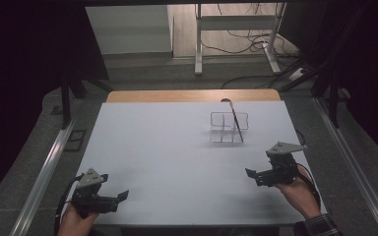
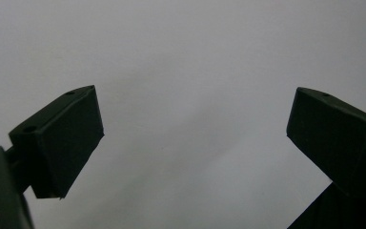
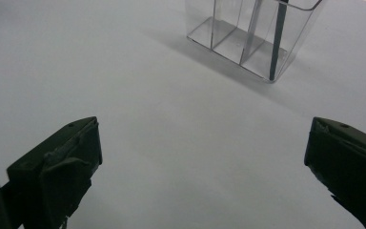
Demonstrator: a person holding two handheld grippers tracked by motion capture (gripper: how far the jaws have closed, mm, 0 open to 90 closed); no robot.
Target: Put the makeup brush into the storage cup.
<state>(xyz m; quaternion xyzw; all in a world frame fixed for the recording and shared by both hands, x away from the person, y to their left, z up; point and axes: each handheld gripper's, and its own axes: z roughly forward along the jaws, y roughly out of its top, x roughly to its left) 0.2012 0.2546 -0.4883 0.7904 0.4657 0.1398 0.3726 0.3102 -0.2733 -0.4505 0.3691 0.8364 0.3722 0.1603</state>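
Clear plastic organiser (image 1: pixel 229 127) with a dark spoon (image 1: pixel 234 117) leaning in it, far right on the white worktop (image 1: pixel 177 162).

Both claws gape wide and empty: left claw (image 1: pixel 123 195) near the front edge, right claw (image 1: pixel 249 172) nearer the organiser. Light, rigid and likely slippery; the thin spoon is best pinched mid-handle, above the rim.

From the high view we look forward and down over the whole white surface (image 1: pixel 177 157), taking in the floor beyond it. The left gripper view sits close above that surface, facing bare white between its jaws. The right gripper view looks low across it toward the clear organizer (image 3: pixel 252 38), which we also see in the high view (image 1: pixel 229 127).
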